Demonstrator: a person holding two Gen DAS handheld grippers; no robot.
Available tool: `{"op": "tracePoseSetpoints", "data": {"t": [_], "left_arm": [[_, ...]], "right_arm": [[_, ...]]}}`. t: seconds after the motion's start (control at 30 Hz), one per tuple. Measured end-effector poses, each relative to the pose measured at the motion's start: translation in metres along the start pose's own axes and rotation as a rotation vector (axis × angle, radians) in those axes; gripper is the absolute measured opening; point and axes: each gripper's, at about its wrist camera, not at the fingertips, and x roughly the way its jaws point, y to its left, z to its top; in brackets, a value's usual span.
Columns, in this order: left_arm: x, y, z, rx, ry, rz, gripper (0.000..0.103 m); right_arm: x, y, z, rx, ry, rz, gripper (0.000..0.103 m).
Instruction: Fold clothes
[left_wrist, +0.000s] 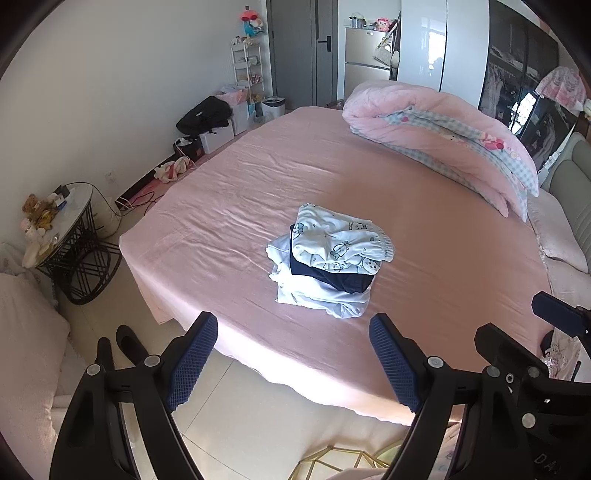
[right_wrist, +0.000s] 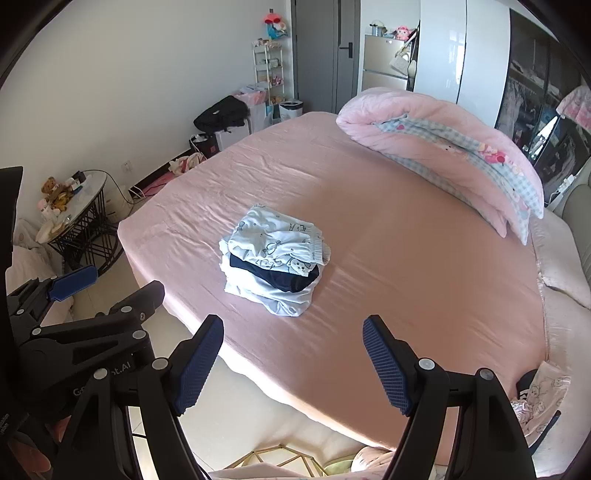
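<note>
1. Looking down from the left wrist, the left gripper hangs over the near edge of a pink-sheeted bed with its jaws spread wide and nothing between the blue pads.
2. A stack of folded clothes sits mid-bed: a pale printed garment on top, a dark navy piece under it, white items at the bottom.
3. A rolled pink quilt lies along the far right side of the bed.
4. Against the far wall, a white shelf rack holds small items too small to identify; a round side table at left carries a teddy bear and clutter.
5. The right gripper enters at the right edge, partly cut off.
6. From the right wrist, the right gripper likewise stands open and empty above the bed's near edge, the clothes stack ahead and slightly left, well apart from the pads.
7. The quilt fills the upper right; a grey door and tall white wardrobe stand behind.
8. The left gripper shows at the left edge.
9. A printed cloth at the lower right corner, possibly another garment, is partly hidden behind the gripper finger.
</note>
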Motion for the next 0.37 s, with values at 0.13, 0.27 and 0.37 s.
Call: {"op": "tracePoseSetpoints", "data": {"t": [0.13,0.27,0.37], "left_arm": [[0.014,-0.001,0.005,-0.001,0.031,-0.002,0.084],[0.024,-0.004,0.014,0.006,0.042,-0.004,0.084],[0.032,-0.007,0.02,0.019,0.047,-0.005,0.084]], "right_arm": [[0.014,-0.003,0.007,0.011,0.023,-0.004,0.078],[0.022,-0.007,0.016,0.025,0.027,-0.015,0.078],[0.028,-0.011,0.023,0.04,0.027,-0.023,0.078]]}}
